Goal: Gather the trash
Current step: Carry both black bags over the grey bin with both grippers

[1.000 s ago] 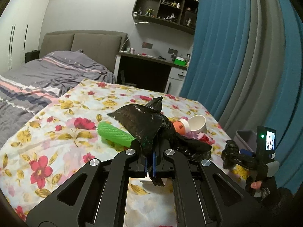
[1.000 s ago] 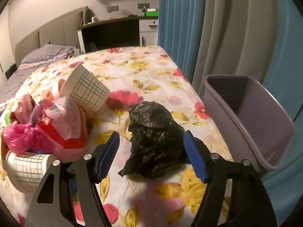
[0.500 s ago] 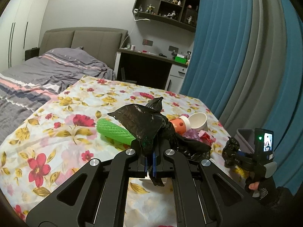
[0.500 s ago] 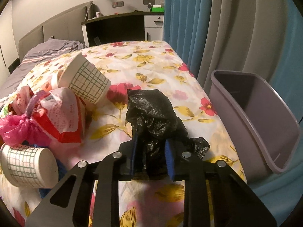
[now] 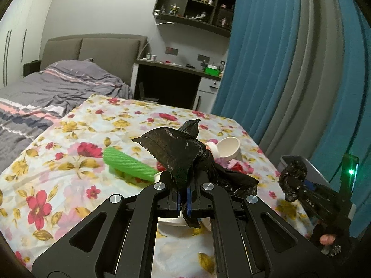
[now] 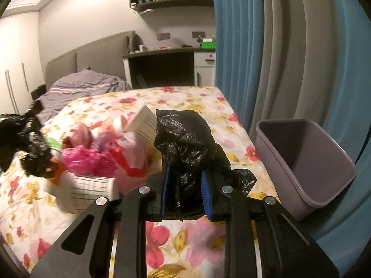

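Bedroom with bed, desk and blue curtains

A dim bedroom with pale grey walls (image 5: 104,7). A bed (image 5: 58,88) with a padded grey headboard (image 5: 97,48) and a rumpled grey striped blanket stands at the left. Beside it is a dark desk (image 5: 171,81) with white drawers (image 5: 207,90). Dark wall shelves (image 5: 194,7) above hold small figures. Blue and grey curtains (image 5: 289,69) fill the right side. A white wardrobe (image 6: 14,76) stands at the far left. A floral cloth (image 5: 69,157) covers the near surface.

Left tool (image 5: 183,202) clamped tight; right tool (image 6: 185,191) closed, both angled downward.
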`<state>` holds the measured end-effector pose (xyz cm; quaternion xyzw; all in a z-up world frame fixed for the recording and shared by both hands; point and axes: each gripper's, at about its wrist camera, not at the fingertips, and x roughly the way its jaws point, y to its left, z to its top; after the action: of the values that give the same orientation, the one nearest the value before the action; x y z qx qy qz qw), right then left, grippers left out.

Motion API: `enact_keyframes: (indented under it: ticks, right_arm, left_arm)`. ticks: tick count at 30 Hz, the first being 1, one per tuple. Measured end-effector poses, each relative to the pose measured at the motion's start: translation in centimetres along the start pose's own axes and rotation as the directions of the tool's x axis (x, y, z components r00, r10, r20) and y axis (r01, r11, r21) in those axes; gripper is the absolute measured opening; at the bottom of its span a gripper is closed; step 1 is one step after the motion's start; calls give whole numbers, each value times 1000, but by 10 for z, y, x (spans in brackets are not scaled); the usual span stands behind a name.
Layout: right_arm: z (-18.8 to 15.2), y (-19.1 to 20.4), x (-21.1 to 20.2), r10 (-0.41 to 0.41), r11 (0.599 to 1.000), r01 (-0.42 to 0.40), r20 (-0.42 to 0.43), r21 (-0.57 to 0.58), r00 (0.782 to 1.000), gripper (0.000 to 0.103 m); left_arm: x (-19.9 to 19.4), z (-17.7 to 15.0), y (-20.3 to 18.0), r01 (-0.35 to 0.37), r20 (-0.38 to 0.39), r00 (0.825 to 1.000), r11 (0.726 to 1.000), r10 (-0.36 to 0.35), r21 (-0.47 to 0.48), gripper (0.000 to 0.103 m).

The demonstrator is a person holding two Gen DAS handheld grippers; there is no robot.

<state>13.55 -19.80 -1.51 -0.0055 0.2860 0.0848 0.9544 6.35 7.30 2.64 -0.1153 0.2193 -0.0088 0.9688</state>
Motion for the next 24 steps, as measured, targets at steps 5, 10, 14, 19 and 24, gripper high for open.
enact_keyframes:
  ticks: [5,10,14,19,24]
  right_arm:
    - [4,-2,-13,16,1000,-16,38,-6,999,25]
    - [11,-15,-27,13,1000,-14,78,8,997,25]
    - [16,-35,-35,-15,1000,13,105,27,994,25]
    - [29,-75,-44,-88,994,77,146,76,985,25]
    - [42,-117,-41,-152,984,134,166,119,974,25]
  left_arm:
    - [3,7,-18,50,0,999,999,-50,21,2]
    - [12,13,-44,105,-10,994,994,-104,41,2]
    - [22,20,-78,173,-18,985,983,-172,68,2]
    - [43,32,-131,256,-31,967,961,-254,105,2]
    - [73,39,-181,323,-56,946,939,-319,119,2]
